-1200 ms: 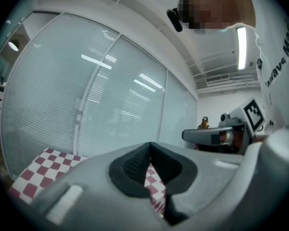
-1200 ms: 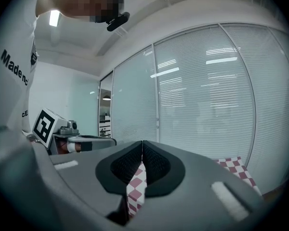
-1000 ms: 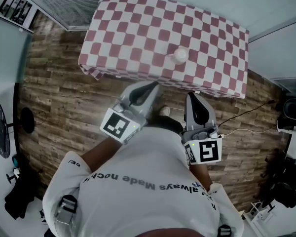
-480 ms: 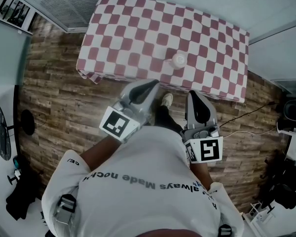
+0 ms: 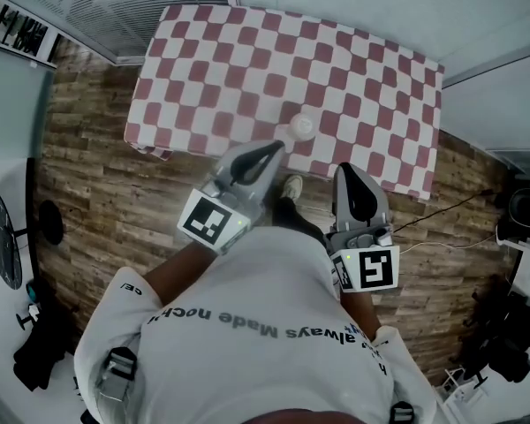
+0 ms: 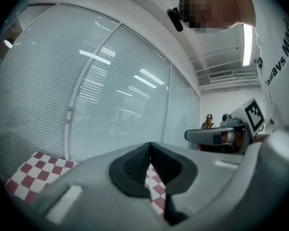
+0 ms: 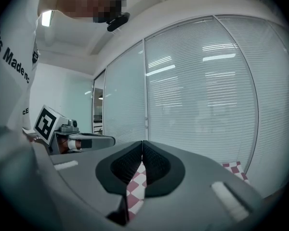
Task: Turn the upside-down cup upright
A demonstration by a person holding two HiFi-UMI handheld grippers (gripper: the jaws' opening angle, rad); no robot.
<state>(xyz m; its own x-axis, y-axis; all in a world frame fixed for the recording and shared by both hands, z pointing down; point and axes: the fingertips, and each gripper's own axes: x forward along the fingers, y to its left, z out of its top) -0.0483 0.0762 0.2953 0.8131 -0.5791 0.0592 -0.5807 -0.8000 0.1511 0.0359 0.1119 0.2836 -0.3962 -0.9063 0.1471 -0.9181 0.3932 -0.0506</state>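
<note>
Both grippers have drawn nearer the checked table (image 5: 371, 78): the left gripper (image 5: 276, 147) reaches its near edge just beside the cup (image 5: 301, 127), and the right gripper (image 5: 349, 170) stops short. Left gripper view: jaws pressed together, empty. Right gripper view: the same.
</note>
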